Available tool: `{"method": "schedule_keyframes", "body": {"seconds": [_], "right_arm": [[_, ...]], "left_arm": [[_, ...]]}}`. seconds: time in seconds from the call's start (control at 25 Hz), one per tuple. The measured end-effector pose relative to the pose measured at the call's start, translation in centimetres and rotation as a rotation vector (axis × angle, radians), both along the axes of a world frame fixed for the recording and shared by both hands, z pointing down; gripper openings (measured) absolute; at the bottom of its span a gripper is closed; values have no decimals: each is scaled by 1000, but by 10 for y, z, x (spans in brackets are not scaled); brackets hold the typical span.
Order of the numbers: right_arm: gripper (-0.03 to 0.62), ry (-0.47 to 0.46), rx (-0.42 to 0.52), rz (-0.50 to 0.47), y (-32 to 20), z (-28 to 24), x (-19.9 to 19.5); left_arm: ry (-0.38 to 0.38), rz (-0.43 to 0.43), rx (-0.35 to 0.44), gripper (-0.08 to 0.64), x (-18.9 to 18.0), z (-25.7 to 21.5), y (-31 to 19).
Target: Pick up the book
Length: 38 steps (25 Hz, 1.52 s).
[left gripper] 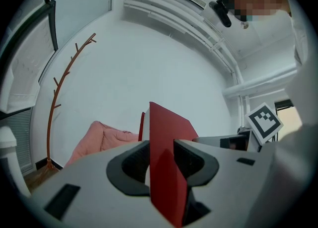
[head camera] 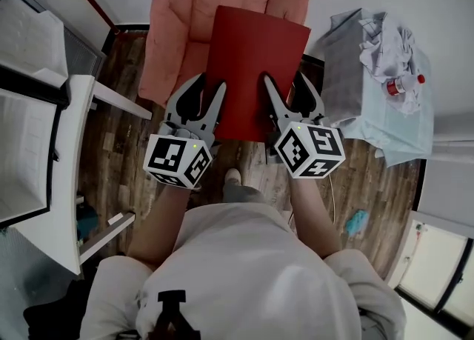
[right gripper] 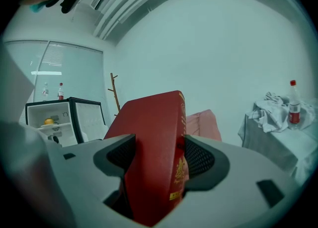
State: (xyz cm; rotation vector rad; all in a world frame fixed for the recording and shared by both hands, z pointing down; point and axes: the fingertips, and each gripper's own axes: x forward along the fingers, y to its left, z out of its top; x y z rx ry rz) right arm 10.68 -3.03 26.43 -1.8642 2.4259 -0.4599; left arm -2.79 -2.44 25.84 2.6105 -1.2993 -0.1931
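The left claw [head camera: 210, 88] is clamped on the red book [head camera: 255, 57], its two dark pads pressed on the opposite faces at the book's near left corner. In the left gripper view the cover runs edge-on between the jaws, and both pads touch it. The right claw [head camera: 285, 83] grips the same book at the near right corner. In the right gripper view its jaws close on the spine side, where gold print shows on the red cover [right gripper: 154, 142].

In the head view the book lies flat at the upper centre of the frame, held between the two claws and overlapping the pink armchair [head camera: 185, 12] behind it. In the left gripper view its far edge stands against the white wall, above the armchair's cushion.

The person's forearms reach up from the bottom of the frame over a dark wood floor [head camera: 122, 138]. At the upper right a desk [head camera: 348, 72] under a pale cover carries a crumpled cloth [head camera: 385, 42] and a red-capped bottle [head camera: 404, 84]. A bare brown coat stand [left gripper: 59, 93] stands by the wall at the left of the left gripper view.
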Motion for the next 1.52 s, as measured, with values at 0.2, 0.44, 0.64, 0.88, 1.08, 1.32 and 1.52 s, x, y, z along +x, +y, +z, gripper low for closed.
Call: {"method": "schedule_keyframes", "body": {"seconds": [0.2, 0.44, 0.64, 0.88, 1.08, 1.32, 1.52], "right_arm": [[307, -2, 7, 27, 52, 0, -32], [307, -5, 14, 65, 127, -3, -65], [307, -15, 23, 86, 180, -8, -88], [307, -27, 26, 93, 224, -14, -105], [307, -23, 36, 84, 245, -18, -105], [307, -30, 35, 88, 258, -18, -100], [307, -40, 44, 105, 271, -15, -90]], "left_arm": [[-3, 23, 8, 147, -32, 0, 49], [-6, 56, 16, 143, -65, -4, 118], [-9, 78, 26, 143, -88, -9, 170], [-7, 86, 37, 143, -105, -14, 214], [0, 79, 56, 143, -106, -17, 235], [5, 73, 54, 143, -101, -17, 249], [-5, 74, 65, 141, -92, -14, 261]]}}
